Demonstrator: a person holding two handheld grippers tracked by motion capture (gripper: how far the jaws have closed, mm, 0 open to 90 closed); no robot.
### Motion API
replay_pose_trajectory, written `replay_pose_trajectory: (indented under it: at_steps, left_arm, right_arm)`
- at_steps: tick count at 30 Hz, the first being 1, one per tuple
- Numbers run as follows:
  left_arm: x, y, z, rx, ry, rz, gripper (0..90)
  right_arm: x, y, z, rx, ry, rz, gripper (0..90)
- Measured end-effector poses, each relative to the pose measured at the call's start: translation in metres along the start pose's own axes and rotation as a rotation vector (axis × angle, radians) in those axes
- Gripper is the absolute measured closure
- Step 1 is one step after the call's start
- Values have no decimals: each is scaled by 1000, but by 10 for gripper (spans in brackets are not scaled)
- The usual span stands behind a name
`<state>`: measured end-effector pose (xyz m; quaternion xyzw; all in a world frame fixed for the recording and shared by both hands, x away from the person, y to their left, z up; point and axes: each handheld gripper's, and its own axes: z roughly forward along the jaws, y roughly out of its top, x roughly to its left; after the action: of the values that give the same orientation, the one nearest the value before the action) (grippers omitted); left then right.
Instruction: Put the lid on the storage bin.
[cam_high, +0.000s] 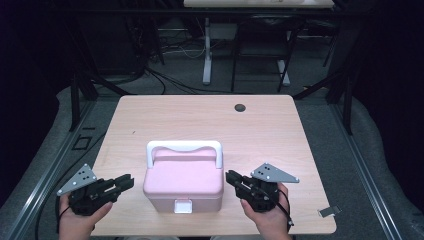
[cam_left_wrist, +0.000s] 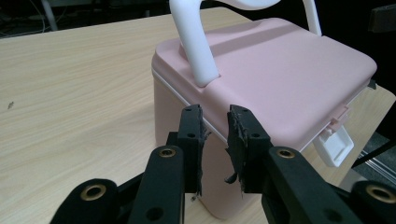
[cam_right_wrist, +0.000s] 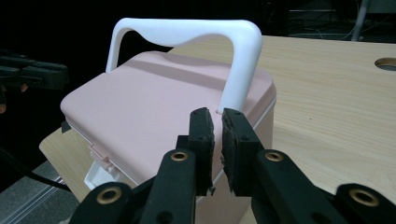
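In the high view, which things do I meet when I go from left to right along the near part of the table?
Left gripper → pink box with its white latch → right gripper → small grey clip near the table's right corner.

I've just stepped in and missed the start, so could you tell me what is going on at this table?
A person holds a gripper in each hand on either side of a pink box with a white handle, which sits closed on the wooden table. The left gripper and right gripper point at its sides, holding nothing. The white latch faces the person.
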<state>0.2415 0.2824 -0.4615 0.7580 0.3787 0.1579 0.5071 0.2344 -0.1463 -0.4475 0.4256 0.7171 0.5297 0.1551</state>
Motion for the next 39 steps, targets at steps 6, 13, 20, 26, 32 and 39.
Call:
replay_pose_trajectory:
  at_steps: [6,13,20,26,32,39]
  left_arm:
    - [3,1,5,-3,2,-12,734]
    - [7,6,7,-8,18,-12,710]
    - [14,11,11,-17,37,-24,688]
    - [22,17,14,-27,67,-39,662]
    - [27,14,19,-35,99,-43,630]
    - [35,4,23,-22,117,-54,573]
  right_arm:
    - [-2,3,1,-15,-8,3,814]
    - [-8,8,2,-29,-14,18,814]
    - [-19,11,3,-45,-37,41,805]
    - [-27,12,0,-43,-71,48,801]
    - [-38,9,-2,-56,-99,66,798]
    - [-48,0,-1,-64,-129,76,787]
